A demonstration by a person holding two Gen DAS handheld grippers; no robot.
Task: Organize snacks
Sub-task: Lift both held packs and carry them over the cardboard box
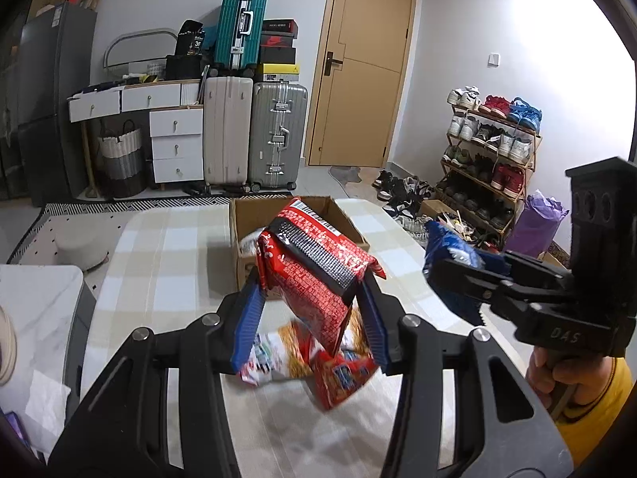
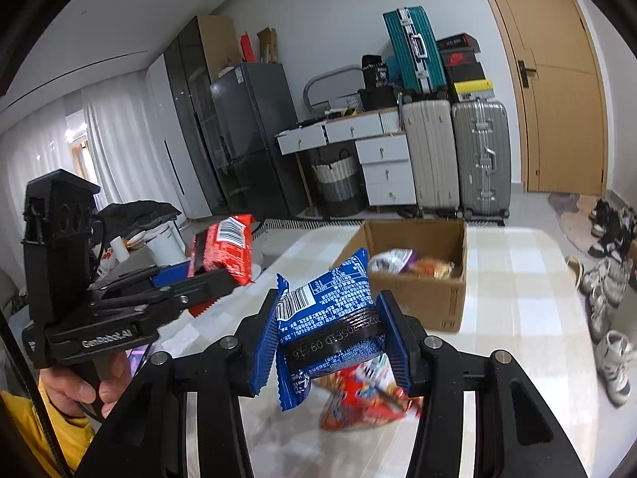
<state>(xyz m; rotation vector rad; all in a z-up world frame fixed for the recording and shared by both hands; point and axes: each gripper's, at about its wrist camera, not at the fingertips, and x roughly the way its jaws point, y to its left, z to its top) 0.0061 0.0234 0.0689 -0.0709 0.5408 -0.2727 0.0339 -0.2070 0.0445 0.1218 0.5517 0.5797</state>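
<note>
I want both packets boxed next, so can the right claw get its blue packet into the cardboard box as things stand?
Probably yes. The right claw is shut on the blue packet, held above the table, and the cardboard box stands open-topped ahead of it with nothing between. The left claw with its red packet is off to the side.

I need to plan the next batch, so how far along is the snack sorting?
Partly done. A few packets already lie in the cardboard box. In hand: the left tool is clamped on a red packet and the right tool on a blue packet, both lifted above the table. Left: those two, plus the packets on the table under them.
</note>
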